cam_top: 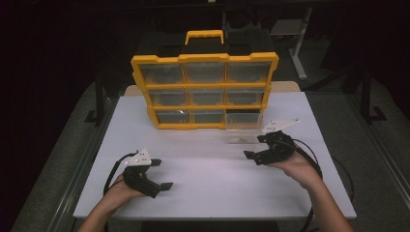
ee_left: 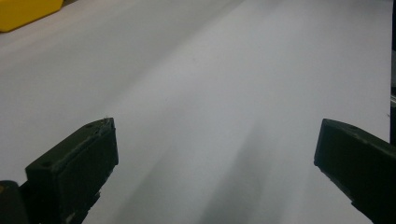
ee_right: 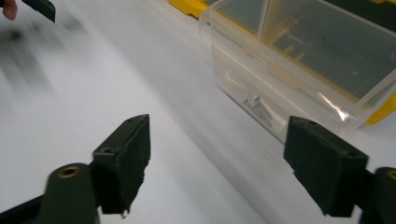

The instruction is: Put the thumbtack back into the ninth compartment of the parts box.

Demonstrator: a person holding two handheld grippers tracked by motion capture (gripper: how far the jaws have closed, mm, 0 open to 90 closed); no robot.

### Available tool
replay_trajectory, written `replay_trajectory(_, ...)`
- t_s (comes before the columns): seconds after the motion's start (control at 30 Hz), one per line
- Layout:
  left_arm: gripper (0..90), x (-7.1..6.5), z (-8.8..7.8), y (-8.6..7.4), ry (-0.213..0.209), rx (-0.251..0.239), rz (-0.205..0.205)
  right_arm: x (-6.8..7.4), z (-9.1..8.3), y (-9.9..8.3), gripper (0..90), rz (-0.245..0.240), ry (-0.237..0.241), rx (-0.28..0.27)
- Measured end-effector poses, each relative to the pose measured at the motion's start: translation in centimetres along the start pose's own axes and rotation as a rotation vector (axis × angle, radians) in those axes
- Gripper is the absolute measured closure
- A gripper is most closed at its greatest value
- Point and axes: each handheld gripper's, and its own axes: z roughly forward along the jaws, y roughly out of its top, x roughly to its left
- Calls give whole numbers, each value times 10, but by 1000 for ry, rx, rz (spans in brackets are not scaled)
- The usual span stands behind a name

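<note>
Clear plastic forms the drawer (ee_right: 299,70), which stands pulled out of the bottom-right slot of the yellow cabinet (cam_top: 204,59) and rests on the white table (cam_top: 203,169) just in front of that slot. Small metal parts lie inside it near its front wall; what they are cannot be told.

The right gripper (cam_top: 255,147) sits just in front of the drawer, slightly toward the cabinet's right end. Its jaws are spread apart with nothing between them, and no pad touches the drawer. The left gripper (cam_top: 161,174) rests well in front of the cabinet's left end, jaws likewise wide and empty.

Step in hand, by judgement: the drawer is out and let go, so the work now concerns either its contents or its return to the slot.

Orientation: the drawer's long axis runs from the cabinet face toward the person; its open top faces up and its front wall points away from the cabinet.

Next move: a reach into the drawer calls for the right gripper to rise over the front wall and descend from above. A return calls for a level push along the long axis, square to the slot.
</note>
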Motion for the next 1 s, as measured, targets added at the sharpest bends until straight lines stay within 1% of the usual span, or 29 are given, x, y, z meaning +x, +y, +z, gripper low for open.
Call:
replay_trajectory(0.07,0,0,0,0,-1,0,2,1,1,-7,158,8,-1,-13)
replay_trajectory(0.1,0,0,0,0,-1,1,2,2,2,-10,146,3,-9,-19)
replay_trajectory(0.17,0,0,0,0,-1,0,1,4,2,-17,130,-6,-8,-24)
replay_trajectory(0.27,0,-1,-1,-1,0,1,0,6,3,-28,100,-5,-14,-38)
replay_trajectory(0.43,0,-1,-2,-1,0,-2,0,10,7,-46,21,16,-13,-47)
replay_trajectory(0.53,0,-1,-2,-1,-1,-2,0,13,8,-57,17,12,-14,-52)
replay_trajectory(0.63,0,-1,-1,-1,0,0,2,15,8,-66,17,22,-12,-62)
replay_trajectory(0.7,0,-2,-1,-1,-1,-1,3,16,9,-72,17,19,-5,-57)
replay_trajectory(0.73,0,-2,-1,-1,-1,-1,3,16,9,-72,17,19,-5,-57)
replay_trajectory(0.8,0,-2,-1,-1,-1,2,3,17,9,-77,18,5,-17,-55)
replay_trajectory(0.9,0,-2,-1,-2,-2,4,4,17,9,-84,18,11,-22,-61)
replay_trajectory(1.0,0,-2,-1,-2,-1,6,6,18,9,-89,18,16,-13,-58)
